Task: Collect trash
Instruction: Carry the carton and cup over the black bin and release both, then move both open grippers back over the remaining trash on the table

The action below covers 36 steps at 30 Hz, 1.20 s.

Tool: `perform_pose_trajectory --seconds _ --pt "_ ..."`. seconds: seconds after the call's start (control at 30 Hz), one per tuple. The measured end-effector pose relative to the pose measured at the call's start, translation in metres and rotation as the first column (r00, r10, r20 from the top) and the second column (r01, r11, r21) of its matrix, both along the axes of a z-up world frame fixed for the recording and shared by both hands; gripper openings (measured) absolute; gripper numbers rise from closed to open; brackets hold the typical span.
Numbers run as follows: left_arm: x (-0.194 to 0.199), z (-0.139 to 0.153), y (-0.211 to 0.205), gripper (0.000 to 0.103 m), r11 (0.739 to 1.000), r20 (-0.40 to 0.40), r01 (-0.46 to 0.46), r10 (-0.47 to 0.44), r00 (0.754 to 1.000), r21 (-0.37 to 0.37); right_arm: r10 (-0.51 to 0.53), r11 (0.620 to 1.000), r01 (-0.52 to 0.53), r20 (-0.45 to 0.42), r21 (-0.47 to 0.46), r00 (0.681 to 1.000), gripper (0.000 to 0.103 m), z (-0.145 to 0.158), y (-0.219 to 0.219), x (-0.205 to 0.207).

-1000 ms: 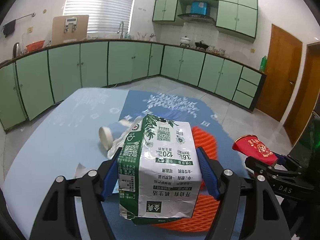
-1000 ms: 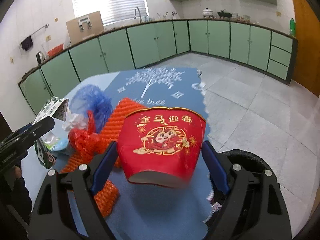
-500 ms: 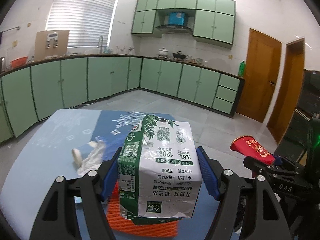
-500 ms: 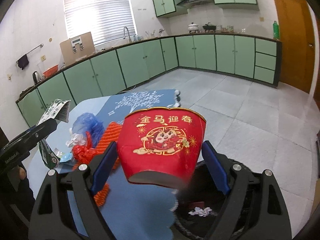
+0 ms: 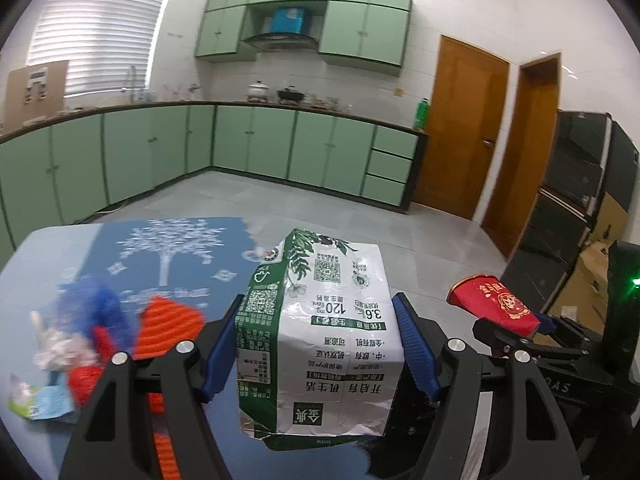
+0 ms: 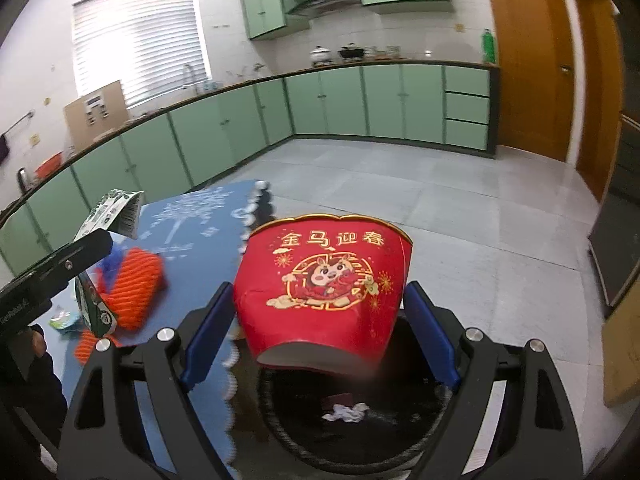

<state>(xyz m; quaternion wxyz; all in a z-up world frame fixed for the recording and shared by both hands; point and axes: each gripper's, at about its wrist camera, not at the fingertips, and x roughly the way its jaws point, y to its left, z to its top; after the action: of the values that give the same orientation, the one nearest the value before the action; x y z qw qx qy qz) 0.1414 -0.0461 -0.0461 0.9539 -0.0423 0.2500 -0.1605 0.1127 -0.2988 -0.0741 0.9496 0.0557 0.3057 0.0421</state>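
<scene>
Right wrist view: black trash bin (image 6: 280, 420) on floor beside blue tablecloth (image 6: 200, 216), directly under red paper cup (image 6: 324, 288), pinched in right gripper (image 6: 320, 320), probably for dropping in. Left wrist view: milk carton (image 5: 320, 340) clamped upside down in left gripper (image 5: 318, 344), lifted over table edge, likely bin-bound. Orange mesh (image 5: 168, 324) and wrappers remain on cloth.

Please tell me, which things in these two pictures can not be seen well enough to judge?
- Trash bin, right wrist view: the red paper cup and the right hand-held gripper cover most of it; depth unreadable.
- Blue plastic bag, left wrist view: motion-blurred.
- Orange foam net, left wrist view: partly behind the left hand-held gripper and its milk carton.
- White scrap inside the bin: too small to identify.
</scene>
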Motion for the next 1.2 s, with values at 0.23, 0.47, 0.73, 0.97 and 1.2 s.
perform_pose_trajectory --seconds 0.23,0.47,0.73,0.97,1.2 --pt "0.025 -0.024 -0.049 0.071 0.997 -0.03 0.074 -0.074 0.997 -0.003 -0.066 0.998 0.066 -0.037 -0.012 0.997 0.082 -0.024 -0.035 0.01" --pt "0.045 -0.037 -0.083 0.071 0.992 -0.046 0.129 -0.128 0.991 0.017 -0.103 0.995 0.103 -0.076 -0.009 0.992 0.083 -0.054 -0.054 0.018" --pt "0.063 -0.051 -0.099 0.089 0.985 -0.101 0.17 -0.17 0.98 -0.006 -0.126 0.992 0.12 -0.153 -0.048 0.98 0.09 -0.085 -0.06 0.032" --pt "0.062 -0.046 -0.084 0.089 0.991 -0.097 0.136 -0.136 0.986 -0.008 -0.127 0.992 0.123 -0.153 -0.035 0.98 0.09 -0.082 -0.056 0.028" --pt "0.038 -0.025 -0.038 0.092 0.998 -0.033 0.043 -0.041 0.999 0.044 -0.099 0.995 0.099 -0.082 0.002 0.992 0.091 -0.051 -0.037 0.018"
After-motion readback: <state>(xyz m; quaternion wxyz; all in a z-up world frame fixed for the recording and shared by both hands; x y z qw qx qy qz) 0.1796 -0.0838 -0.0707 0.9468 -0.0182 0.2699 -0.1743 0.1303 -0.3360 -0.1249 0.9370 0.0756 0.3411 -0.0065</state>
